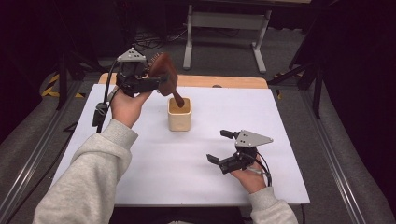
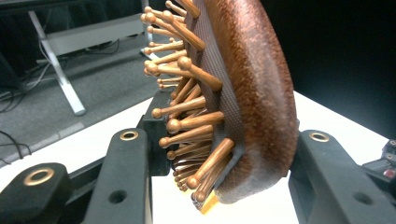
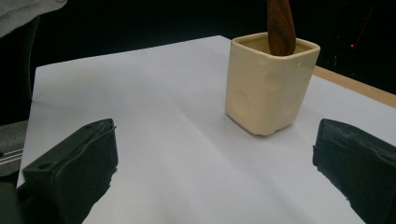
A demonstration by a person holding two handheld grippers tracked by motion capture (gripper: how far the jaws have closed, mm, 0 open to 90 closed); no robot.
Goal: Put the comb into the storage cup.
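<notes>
A brown wooden hairbrush (image 1: 163, 72) with round-tipped wooden pins (image 2: 187, 130) hangs tilted above the table, and my left gripper (image 1: 156, 84) is shut on its head (image 2: 252, 93). The brush handle (image 1: 178, 99) points down into a cream square cup (image 1: 180, 114) standing mid-table; the handle's tip (image 3: 280, 23) is inside the cup's mouth (image 3: 266, 88). My right gripper (image 1: 217, 146) rests low on the table, right of and nearer than the cup, open with nothing between its jaws (image 3: 215, 163).
A white sheet (image 1: 163, 163) covers the table, with a wooden edge (image 1: 224, 81) showing at the far side. A white metal stand (image 1: 224, 21) and cables lie on the floor beyond. Dark floor runs along both sides of the table.
</notes>
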